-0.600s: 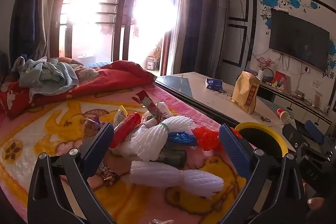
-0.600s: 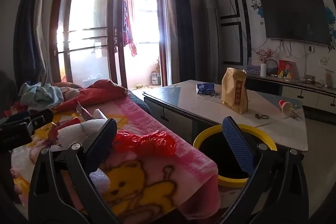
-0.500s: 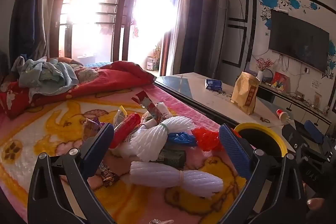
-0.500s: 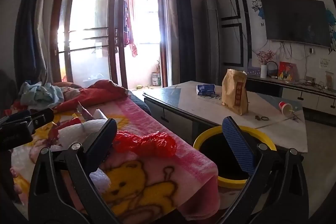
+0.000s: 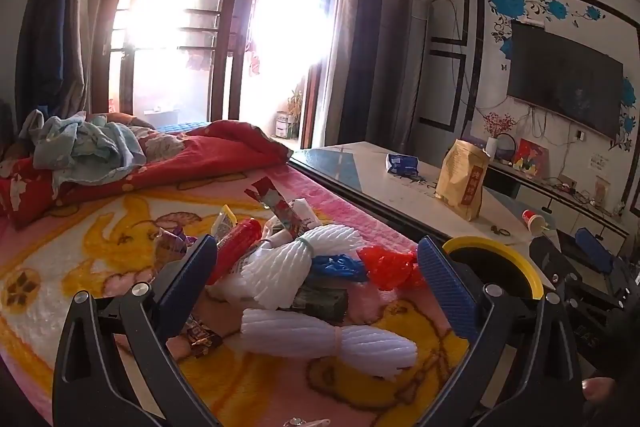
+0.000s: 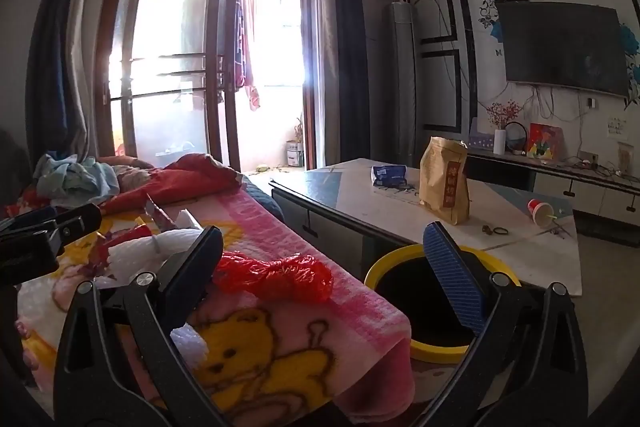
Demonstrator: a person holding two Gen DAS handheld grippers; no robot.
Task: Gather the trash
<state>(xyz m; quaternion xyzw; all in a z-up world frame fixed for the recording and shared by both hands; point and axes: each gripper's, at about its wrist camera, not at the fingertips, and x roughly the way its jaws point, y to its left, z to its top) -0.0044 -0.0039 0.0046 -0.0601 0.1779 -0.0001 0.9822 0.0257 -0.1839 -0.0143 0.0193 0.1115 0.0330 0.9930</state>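
On the cartoon blanket (image 5: 100, 267): a heap of trash, both grippers wide open, holding nothing.
Left gripper (image 5: 316, 279) hangs over white foam nets (image 5: 328, 337), wrappers (image 5: 276, 207), blue bag (image 5: 338, 267). Right gripper (image 6: 324, 267) frames a red plastic bag (image 6: 276, 273) at the blanket's edge. Yellow-rimmed bin (image 6: 424, 349) just beside; inside dark, contents unreadable.

A brown paper bag (image 6: 445, 183) stands upright on the low table (image 6: 532, 259), with a blue packet (image 6: 389, 175) near it and a red cup (image 6: 540, 213) lying tipped. A dark television (image 6: 562, 49) hangs on the wall, and a red quilt (image 5: 208, 155) lies bunched under crumpled pale clothes (image 5: 84, 147).
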